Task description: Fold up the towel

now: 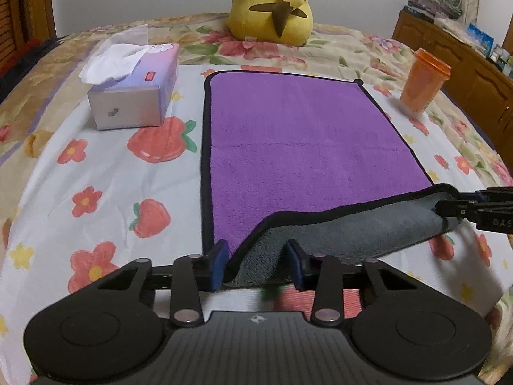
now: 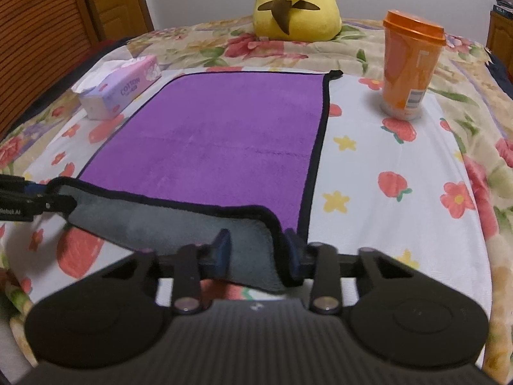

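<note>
The bed (image 1: 96, 173) carried everything, and the towel (image 1: 288, 134) lay flat across its middle, purple side up, except for its near edge, which was raised and turned over to show grey.

The left gripper (image 1: 256, 263) had the near left corner between its jaws, which stood partly open around the bunched cloth; whether they pinched it firmly I could not tell. The right gripper (image 2: 258, 253) sat the same way on the near right corner.

To fold well, I judged both corners should travel together toward the far edge, kept level and taut, so the black border met border without a skew.

The tissue box (image 1: 134, 96) stood far left with a tissue pulled up through its slot. The orange cup (image 2: 410, 70) stood far right, lidded, its contents hidden.
</note>
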Motion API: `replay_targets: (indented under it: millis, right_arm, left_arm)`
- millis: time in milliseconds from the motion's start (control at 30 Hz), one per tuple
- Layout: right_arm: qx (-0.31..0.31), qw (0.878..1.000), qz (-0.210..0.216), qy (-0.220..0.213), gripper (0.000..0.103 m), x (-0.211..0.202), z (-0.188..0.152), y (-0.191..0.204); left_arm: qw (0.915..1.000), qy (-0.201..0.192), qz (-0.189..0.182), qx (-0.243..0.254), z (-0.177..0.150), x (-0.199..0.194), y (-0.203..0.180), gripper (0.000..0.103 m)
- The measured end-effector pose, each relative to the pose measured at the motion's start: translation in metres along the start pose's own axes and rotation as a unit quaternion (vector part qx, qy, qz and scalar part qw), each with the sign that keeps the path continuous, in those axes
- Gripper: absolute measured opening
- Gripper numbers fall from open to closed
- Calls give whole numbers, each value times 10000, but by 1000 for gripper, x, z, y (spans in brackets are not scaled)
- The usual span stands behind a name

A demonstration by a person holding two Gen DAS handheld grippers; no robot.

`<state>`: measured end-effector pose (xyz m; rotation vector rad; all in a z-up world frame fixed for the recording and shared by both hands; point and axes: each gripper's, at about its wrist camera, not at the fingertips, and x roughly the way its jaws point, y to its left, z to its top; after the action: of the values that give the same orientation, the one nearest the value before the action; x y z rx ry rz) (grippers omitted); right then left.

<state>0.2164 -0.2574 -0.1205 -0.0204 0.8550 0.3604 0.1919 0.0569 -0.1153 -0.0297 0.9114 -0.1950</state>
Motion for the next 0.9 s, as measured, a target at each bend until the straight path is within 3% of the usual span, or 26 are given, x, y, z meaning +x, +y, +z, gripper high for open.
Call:
replay_targets:
  millis: [233,267,367,900]
  right_arm:
    - [-70,10000,12,33,17,1,-1,0]
    - [-86,10000,9,43,9,1,-1,0]
    - [-139,9999,-4,58,5,2,-2,1]
    - [9,9991,45,-431,5,-13,6,-4]
  left_arm:
    - [10000,-4,47,50,0,0,-1,27]
    - [10000,-11,41,55,0,-1,-2,24]
    - [9999,-79,40,64,0,-3,-2,20]
    - [9977,-666,-75,120,8,-24,-9,13]
